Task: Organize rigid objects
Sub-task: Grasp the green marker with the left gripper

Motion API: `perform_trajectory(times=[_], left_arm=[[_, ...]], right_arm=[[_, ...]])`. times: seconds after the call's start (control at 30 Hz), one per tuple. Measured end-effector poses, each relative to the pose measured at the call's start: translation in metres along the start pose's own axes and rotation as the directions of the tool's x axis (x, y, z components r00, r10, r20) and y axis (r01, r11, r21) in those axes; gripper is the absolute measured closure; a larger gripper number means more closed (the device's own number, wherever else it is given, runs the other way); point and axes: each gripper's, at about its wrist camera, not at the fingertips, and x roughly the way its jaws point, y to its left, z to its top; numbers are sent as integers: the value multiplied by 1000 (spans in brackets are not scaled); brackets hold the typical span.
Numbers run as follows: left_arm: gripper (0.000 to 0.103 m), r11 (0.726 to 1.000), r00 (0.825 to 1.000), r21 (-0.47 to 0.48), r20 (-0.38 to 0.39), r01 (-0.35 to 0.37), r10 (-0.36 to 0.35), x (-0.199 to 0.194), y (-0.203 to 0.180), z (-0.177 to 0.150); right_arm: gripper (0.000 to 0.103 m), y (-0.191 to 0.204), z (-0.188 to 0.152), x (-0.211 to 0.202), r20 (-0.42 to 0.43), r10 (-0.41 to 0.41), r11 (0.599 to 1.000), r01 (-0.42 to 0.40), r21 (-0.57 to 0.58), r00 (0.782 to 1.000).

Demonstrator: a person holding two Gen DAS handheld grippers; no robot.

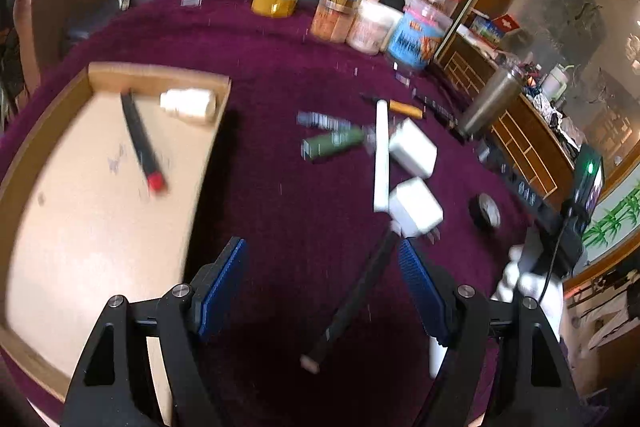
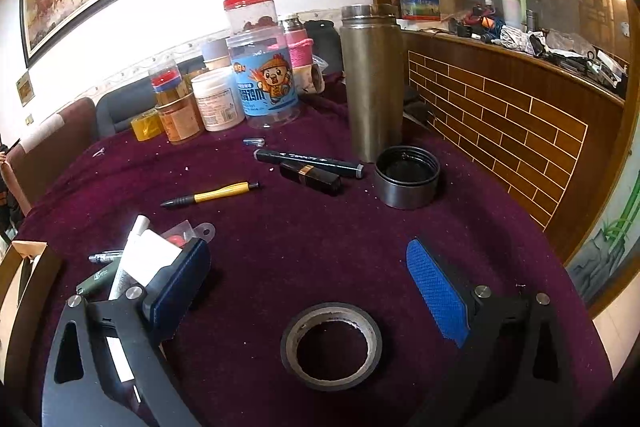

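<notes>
The left gripper (image 1: 322,283) is held with its blue pads wide apart above the purple cloth (image 1: 280,195); nothing is clamped. A black pen (image 1: 352,297) lies on the cloth between the fingers, near the right pad. Beyond it, two white blocks (image 1: 414,147) and a white stick (image 1: 381,155) are seen, with a green tube (image 1: 334,143) beside them. To the left, a cardboard tray (image 1: 100,227) holds a black marker with a red cap (image 1: 142,143) and a white bottle (image 1: 188,103).

The right gripper (image 2: 316,279) is likewise spread open and empty. A roll of black tape (image 2: 331,345) lies flat on the cloth between its fingers. Farther off, a yellow pen (image 2: 212,194), a black marker (image 2: 308,159), a metal flask (image 2: 374,83) and its lid (image 2: 407,182) are seen.
</notes>
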Motion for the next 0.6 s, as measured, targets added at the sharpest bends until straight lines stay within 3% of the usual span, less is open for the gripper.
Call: perform_trajectory(times=[0.13, 0.37, 0.6], left_arm=[[31, 998, 999, 52, 37, -42, 41, 14, -3, 32], [31, 986, 996, 148, -26, -77, 82, 78, -14, 62], [31, 921, 987, 369, -50, -125, 154, 142, -38, 75]], right_arm=[[4, -1, 0, 0, 0, 0, 1000, 0, 0, 1000], [4, -2, 0, 4, -23, 11, 1000, -11, 3, 1000], [4, 0, 0, 8, -40, 16, 1000, -16, -6, 999]])
